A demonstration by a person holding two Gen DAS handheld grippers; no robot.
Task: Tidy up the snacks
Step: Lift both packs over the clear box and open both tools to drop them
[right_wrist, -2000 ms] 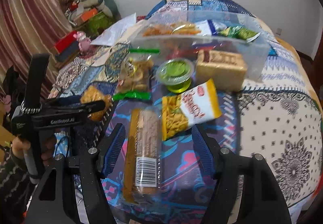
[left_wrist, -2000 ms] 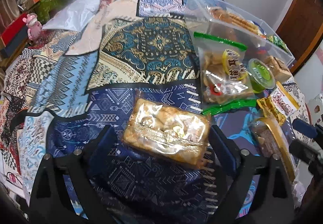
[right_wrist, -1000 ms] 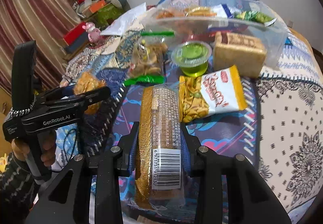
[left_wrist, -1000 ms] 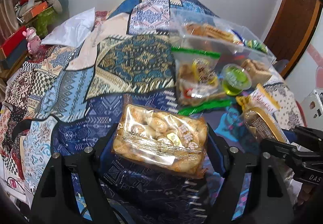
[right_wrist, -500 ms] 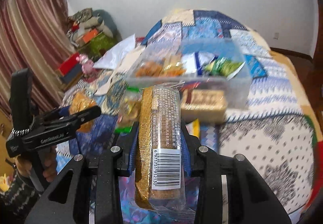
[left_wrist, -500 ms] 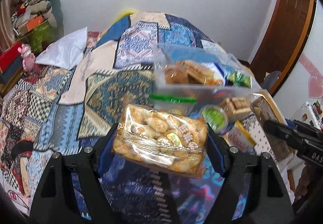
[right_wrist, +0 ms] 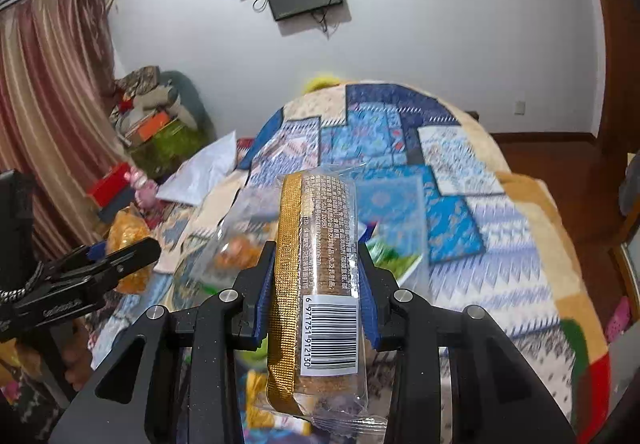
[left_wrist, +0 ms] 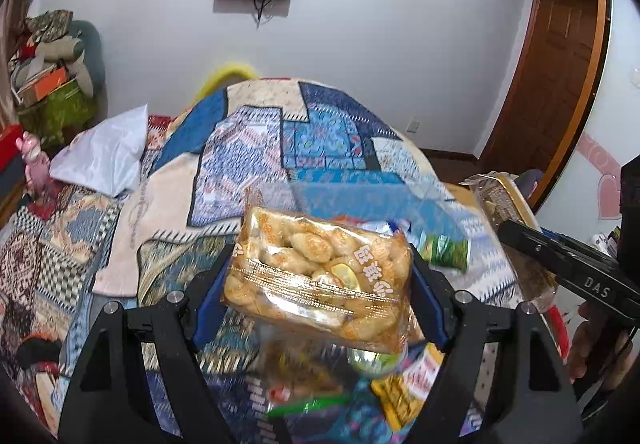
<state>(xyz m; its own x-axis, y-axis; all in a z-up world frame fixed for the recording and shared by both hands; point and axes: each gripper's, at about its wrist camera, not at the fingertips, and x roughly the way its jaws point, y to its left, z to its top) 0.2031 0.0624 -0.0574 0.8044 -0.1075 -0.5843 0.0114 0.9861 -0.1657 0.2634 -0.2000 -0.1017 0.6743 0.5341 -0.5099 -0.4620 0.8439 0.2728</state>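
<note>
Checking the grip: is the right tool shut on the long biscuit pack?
Shut. The right tool has both blue pads pressed against the sides of the long biscuit pack, held above the bed.

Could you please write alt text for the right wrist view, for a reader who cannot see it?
The right gripper has its jaws shut on a long biscuit pack with a gold strip and a barcode, held up above a patchwork bedspread. The left gripper shows at the left edge with an orange snack bag.
</note>
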